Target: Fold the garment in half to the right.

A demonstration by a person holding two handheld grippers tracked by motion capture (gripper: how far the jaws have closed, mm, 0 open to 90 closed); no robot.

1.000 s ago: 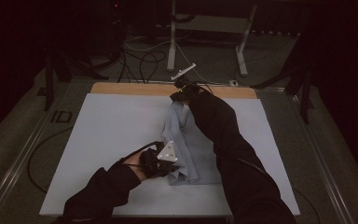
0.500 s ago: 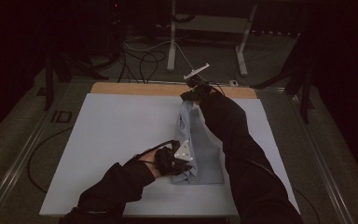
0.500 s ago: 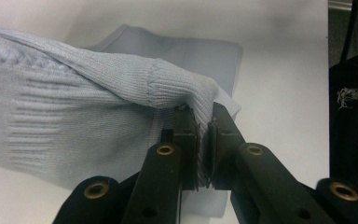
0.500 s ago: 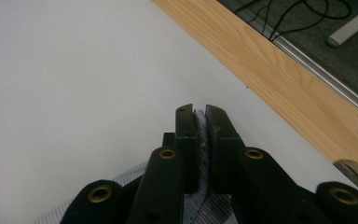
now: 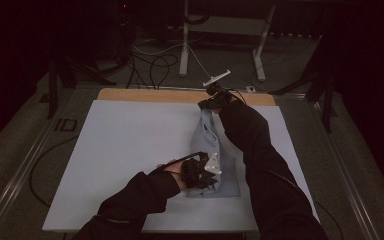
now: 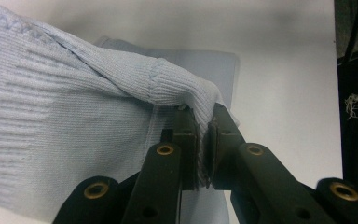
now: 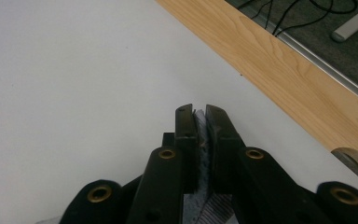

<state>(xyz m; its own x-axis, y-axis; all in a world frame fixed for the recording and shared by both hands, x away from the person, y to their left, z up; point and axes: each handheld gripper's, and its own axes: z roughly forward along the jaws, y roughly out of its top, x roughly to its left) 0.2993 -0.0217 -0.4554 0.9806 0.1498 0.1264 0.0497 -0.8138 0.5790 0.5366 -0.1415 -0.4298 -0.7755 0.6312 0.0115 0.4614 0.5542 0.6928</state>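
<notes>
High view: my left hand-held gripper [image 5: 211, 175] clamped the pale blue knit garment [image 5: 215, 150] at 6 o'clock, my right hand-held gripper [image 5: 207, 103] its 12 o'clock end, stretching it flat along the bench [image 5: 130, 150] for folding.

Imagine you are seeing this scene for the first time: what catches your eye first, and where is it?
A pale blue knitted garment lies folded lengthwise on the white table. The left gripper pinches its near ribbed edge, and the right gripper clamps its far end by the wooden strip.
</notes>
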